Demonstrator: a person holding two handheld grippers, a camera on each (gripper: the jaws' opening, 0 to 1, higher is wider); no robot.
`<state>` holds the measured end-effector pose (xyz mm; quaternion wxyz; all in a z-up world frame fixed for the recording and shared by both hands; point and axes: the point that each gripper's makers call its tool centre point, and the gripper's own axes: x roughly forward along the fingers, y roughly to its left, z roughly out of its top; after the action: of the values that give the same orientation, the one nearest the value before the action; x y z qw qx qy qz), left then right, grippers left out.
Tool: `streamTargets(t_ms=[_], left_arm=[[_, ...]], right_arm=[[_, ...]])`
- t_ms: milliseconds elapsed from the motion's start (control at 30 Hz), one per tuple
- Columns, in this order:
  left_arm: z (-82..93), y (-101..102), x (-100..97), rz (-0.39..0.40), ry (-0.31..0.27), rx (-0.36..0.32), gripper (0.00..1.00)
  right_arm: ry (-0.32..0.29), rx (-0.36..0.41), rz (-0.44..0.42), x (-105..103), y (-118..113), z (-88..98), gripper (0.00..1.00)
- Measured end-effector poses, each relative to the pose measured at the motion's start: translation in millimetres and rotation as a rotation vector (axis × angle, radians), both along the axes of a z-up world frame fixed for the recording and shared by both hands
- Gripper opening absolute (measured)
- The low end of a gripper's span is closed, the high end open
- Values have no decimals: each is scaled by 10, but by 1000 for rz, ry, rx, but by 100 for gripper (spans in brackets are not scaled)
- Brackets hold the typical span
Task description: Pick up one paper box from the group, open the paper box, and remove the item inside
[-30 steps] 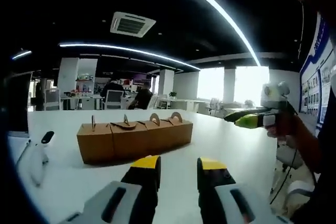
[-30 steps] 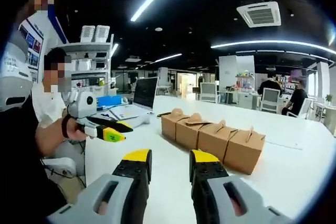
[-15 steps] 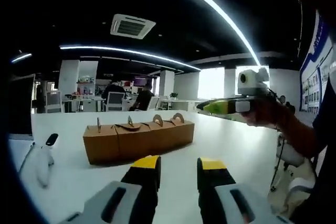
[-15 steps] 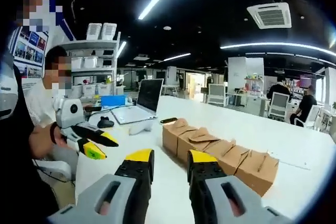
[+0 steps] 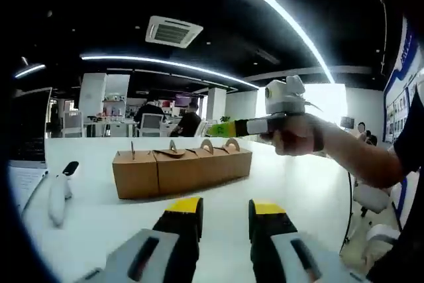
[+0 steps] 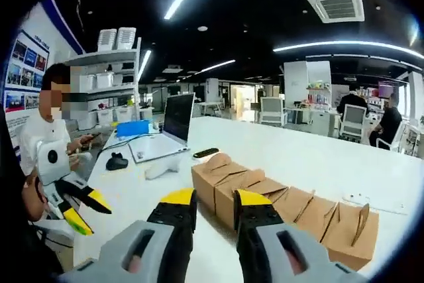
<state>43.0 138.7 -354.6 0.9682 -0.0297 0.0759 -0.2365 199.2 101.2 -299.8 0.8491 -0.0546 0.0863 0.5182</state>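
open laptop point(image 6: 169, 127) ahead-left of right gripper | black phone point(image 6: 206, 153) beside it | possibly a mouse point(image 6: 117, 162) further left

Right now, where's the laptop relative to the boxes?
In the right gripper view the open laptop sits on the white table, up and left of the row of paper boxes, with a dark phone between them.

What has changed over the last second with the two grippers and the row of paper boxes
The right gripper has swung in from the side, up and over the table, and now hovers just above the far end of the row of paper boxes; its jaws are nearly closed and hold nothing. The left gripper has dropped lower and spread its jaws. Nothing was grasped or released. The boxes sit unmoved on the white table, all closed.
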Motion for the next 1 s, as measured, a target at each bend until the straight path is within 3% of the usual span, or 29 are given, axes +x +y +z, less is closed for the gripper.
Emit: streamTargets(t_ms=[200,533,800,1000], left_arm=[[45,63,4,7,-7,-2,30],[76,107,-32,3,-21,-14,30],[29,130,-26,4,-13,-29,30],[80,242,-43,25,-25,-47,30]], right_arm=[[15,-30,-28,270,157,-103,23],[24,-59,-43,426,296,-228,23],[32,-79,-93,598,343,-358,22],[35,-74,-188,759,372,-344,21]])
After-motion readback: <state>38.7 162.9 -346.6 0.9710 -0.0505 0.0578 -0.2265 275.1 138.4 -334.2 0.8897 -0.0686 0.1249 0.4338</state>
